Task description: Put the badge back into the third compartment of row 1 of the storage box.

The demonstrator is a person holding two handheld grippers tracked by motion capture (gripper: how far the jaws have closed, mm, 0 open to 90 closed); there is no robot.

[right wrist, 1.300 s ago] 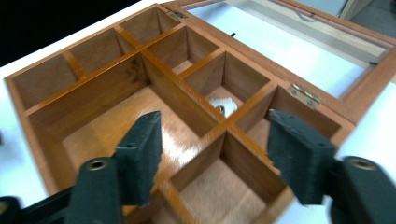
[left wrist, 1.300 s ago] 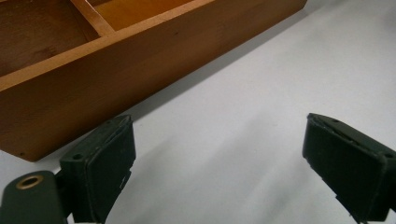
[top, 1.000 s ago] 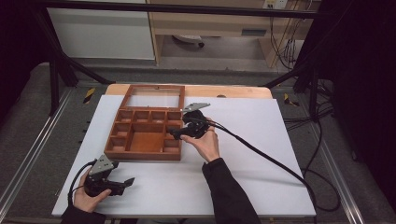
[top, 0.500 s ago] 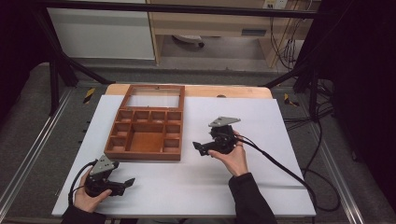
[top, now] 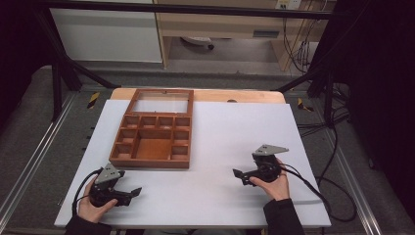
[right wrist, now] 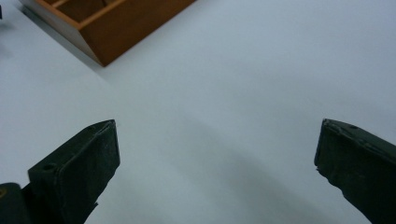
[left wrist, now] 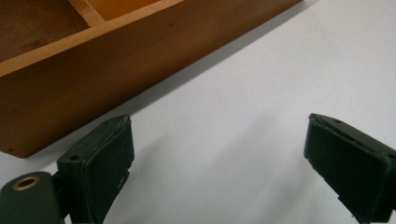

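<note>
High view: both grippers rest low on the white bench [top: 215,147].
Left gripper [top: 133,192] and right gripper [top: 239,175] hold fingers spread, empty; wooden tray [top: 152,161] sits nearer the left gripper.

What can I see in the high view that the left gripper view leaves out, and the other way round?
The high view gives the whole wooden tray with its many compartments, both hands, the right gripper on the white table, and the room behind. The left gripper view gives a close look between the left gripper jaws, standing wide apart with nothing between them, and the tray's side wall. Both share the tray, the white tabletop and the left gripper.
</note>
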